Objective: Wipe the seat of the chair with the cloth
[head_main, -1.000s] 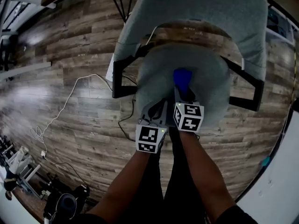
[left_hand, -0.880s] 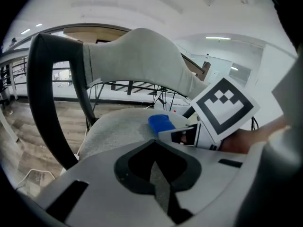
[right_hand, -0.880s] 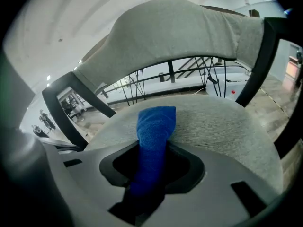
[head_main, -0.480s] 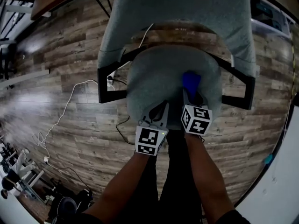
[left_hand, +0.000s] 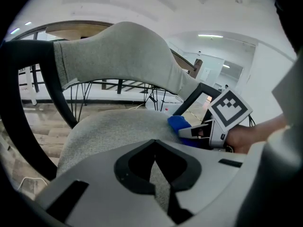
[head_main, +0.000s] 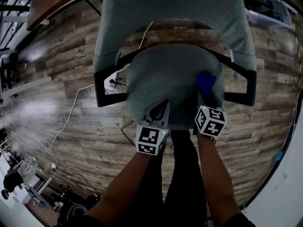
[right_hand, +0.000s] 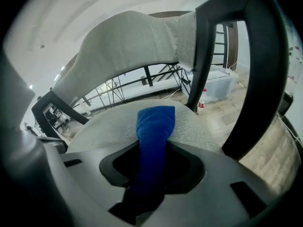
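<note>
Chair [head_main: 175, 13]: grey, padded seat [head_main: 161, 74], fabric likely drags. Left hand-held gripper [head_main: 161, 111]: jaws together, empty, at seat front edge. Right hand-held gripper [head_main: 205, 94]: clamped on blue cloth [head_main: 206, 82], seat's right side. Cloth likely light, floppy; grip bunched middle.

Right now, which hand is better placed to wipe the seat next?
Right. The right tongs are shut on the blue cloth, which lies on the seat near its right side. The left tongs are shut with nothing in them, at the seat's front edge.
</note>
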Motion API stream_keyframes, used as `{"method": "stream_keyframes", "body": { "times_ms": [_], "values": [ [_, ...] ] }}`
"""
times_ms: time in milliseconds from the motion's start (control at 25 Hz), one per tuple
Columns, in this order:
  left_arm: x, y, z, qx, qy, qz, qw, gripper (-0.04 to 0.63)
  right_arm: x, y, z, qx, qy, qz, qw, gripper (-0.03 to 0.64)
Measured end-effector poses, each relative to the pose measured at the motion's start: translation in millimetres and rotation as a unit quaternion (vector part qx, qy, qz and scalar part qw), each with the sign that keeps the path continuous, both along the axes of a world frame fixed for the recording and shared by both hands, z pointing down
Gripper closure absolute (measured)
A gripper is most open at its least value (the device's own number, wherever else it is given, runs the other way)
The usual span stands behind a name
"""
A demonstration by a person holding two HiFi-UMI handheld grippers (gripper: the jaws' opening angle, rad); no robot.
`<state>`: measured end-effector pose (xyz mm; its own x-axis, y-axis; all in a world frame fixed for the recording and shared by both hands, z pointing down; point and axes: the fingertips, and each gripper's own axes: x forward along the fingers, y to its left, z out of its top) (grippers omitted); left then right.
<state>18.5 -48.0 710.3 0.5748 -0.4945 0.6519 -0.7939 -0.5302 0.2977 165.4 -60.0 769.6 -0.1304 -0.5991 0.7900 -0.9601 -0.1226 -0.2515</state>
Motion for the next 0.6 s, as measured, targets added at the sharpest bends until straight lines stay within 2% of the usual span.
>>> {"method": "stream_keyframes", "body": {
  "times_ms": [320, 600],
  "values": [
    [12.3, 10.7, 4.0, -0.013, 0.012, 0.015, 0.9997, 0.594, 31.7, 9.6, 0.2, 0.006, 0.029, 0.021, 0.999, 0.479],
    [1.5, 12.5, 2.6, -0.013, 0.024, 0.016, 0.9995, 0.594, 44.7, 13.6, 1.6, 0.010, 0.066, 0.023, 0.998, 0.479]
  ]
}}
